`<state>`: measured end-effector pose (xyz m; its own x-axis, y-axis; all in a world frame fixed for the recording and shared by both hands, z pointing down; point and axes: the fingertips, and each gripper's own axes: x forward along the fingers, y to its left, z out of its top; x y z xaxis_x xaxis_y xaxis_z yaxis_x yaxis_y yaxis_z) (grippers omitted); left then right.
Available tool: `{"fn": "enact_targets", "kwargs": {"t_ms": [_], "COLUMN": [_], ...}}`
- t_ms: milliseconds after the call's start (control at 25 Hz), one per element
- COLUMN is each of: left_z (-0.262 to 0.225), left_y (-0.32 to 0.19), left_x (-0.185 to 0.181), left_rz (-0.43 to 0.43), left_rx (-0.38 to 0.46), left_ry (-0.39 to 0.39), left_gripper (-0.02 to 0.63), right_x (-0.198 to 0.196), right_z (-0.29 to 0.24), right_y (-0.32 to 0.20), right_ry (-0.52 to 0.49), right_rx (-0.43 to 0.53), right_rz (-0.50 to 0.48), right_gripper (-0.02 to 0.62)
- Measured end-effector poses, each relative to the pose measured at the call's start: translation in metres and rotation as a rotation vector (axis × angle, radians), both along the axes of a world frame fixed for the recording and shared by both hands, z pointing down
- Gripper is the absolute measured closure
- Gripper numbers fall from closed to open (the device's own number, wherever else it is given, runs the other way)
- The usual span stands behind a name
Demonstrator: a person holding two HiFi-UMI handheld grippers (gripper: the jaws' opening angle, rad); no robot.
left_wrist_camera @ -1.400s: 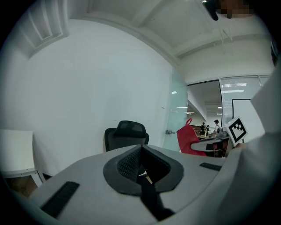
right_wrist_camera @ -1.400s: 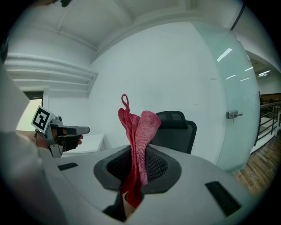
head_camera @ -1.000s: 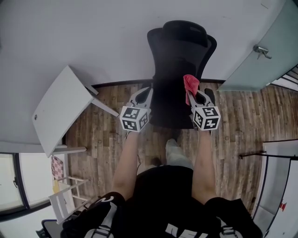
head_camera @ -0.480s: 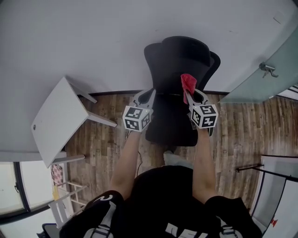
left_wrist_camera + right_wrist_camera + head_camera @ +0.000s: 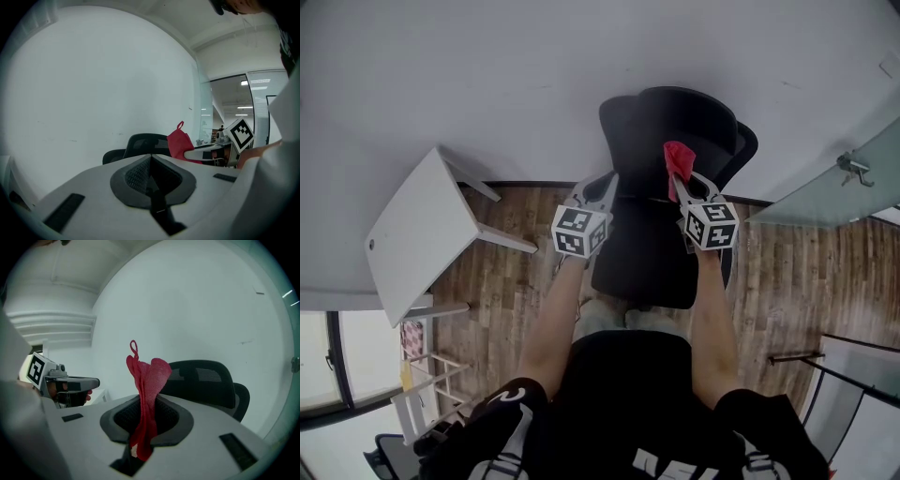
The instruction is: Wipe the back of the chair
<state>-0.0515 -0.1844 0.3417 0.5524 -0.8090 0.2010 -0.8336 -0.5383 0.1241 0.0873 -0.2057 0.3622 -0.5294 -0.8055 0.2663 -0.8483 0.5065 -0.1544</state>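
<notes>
While right gripper (image 5: 146, 405) clamps cloth (image 5: 149, 376), chair (image 5: 206, 380) beyond

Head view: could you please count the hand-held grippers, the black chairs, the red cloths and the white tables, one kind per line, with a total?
hand-held grippers: 2 (left hand-held gripper, right hand-held gripper)
black chair: 1
red cloth: 1
white table: 1
Total: 5

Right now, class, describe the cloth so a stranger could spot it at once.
Find the black chair by the white wall. Near its back, the right gripper is shut on the cloth. Unlike the black chair and pale gripper, it is red, bunched upright.
</notes>
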Motion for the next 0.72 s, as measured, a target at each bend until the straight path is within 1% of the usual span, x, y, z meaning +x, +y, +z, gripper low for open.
{"fn": "enact_targets", "kwargs": {"t_ms": [280,440,720], "left_z": [-0.001,0.003,0.012], "left_y": [-0.029,-0.048,-0.081], "left_x": [-0.012,-0.018,-0.028], "left_rz": [0.008,0.031,0.097], "left_rx": [0.009,0.001,-0.014], "left_ry": [0.003,0.016,0.018], "left_gripper": [0.581,0.583,0.583], "right_x": [-0.022,-0.033,-0.053], "right_z": [0.004,0.011,0.024], "right_y": [-0.042,-0.068,-0.108], "right_ry": [0.006,-0.004,-0.002], "right_rx": [0.001,-0.013,-0.042], "right_rz": [-0.015,0.010,0.073], "right_gripper": [0.525,0.525,0.525]}}
